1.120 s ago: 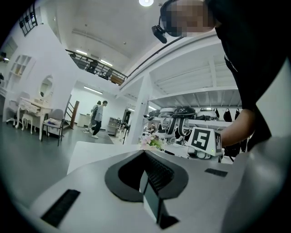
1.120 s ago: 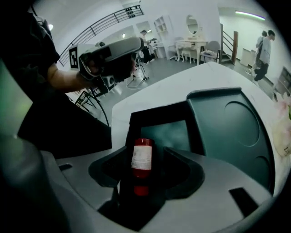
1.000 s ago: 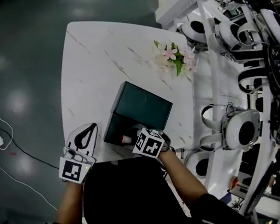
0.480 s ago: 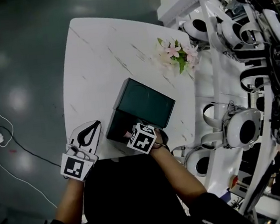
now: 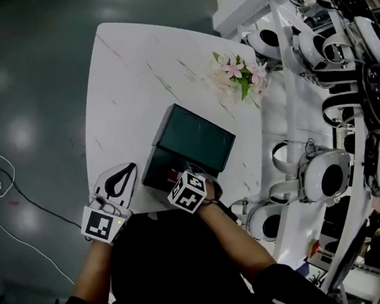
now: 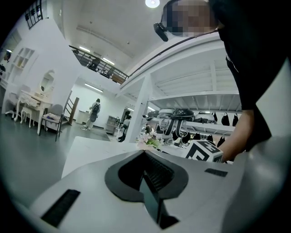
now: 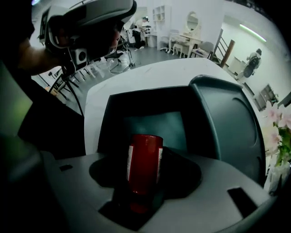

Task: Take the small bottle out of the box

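Right gripper (image 7: 144,184) closing round bottle (image 7: 144,157), seemingly inside box (image 7: 152,124) rim.

Readable text overall: none that I can make out in any view.
Bottle label: the small bottle (image 7: 144,161) carries a pale label strip (image 7: 130,163) along its side; I see faint print there, too small and dark to read.
Marker cube at left (image 5: 102,226): black-and-white square pattern only, no letters or digits.
Marker cube at centre (image 5: 186,192): the same kind of square pattern, no characters.
Box (image 5: 199,139): plain dark surfaces, as far as I can tell.
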`<state>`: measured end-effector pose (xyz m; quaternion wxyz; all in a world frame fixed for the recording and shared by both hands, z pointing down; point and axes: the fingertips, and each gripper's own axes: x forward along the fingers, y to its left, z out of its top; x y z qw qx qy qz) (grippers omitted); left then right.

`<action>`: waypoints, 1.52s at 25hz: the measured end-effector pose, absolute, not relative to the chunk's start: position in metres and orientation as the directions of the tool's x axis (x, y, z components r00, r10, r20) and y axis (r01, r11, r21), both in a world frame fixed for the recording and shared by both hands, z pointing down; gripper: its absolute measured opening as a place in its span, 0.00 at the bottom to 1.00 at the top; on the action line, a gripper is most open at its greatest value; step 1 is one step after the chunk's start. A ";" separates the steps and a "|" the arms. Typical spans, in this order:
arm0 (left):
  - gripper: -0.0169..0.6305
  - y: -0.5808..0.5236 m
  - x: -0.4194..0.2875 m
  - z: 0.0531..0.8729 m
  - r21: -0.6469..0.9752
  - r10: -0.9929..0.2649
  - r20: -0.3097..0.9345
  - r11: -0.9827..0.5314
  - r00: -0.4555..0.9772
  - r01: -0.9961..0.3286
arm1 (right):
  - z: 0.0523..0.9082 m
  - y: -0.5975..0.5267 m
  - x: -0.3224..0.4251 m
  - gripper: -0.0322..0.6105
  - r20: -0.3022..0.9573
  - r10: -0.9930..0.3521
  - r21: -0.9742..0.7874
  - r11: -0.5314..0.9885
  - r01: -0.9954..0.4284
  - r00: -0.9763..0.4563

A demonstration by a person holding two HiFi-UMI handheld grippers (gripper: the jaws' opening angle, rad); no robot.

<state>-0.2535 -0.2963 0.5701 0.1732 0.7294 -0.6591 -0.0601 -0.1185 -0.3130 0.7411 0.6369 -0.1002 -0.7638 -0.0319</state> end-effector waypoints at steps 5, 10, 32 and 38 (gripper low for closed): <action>0.05 -0.294 -0.253 0.566 0.320 -0.984 0.128 -0.073 0.120 -0.945 | 0.730 -0.313 -0.120 0.42 0.964 0.111 -0.055 0.973 0.226 -0.243; 0.05 -0.291 -0.254 0.560 0.309 -0.984 0.130 -0.076 0.121 -0.948 | 0.684 -0.321 -0.134 0.42 0.899 0.100 -0.035 0.987 0.158 -0.426; 0.05 -0.313 -0.209 0.410 0.072 -1.000 -0.007 -0.028 0.028 -0.997 | 0.353 -0.387 -0.058 0.42 -0.100 -0.300 0.025 0.952 -0.304 -0.949; 0.05 -0.279 -0.157 0.384 0.012 -0.999 -0.035 -0.028 0.028 -1.000 | 0.336 -0.360 0.040 0.42 -0.176 -0.389 0.078 0.910 -0.407 -0.904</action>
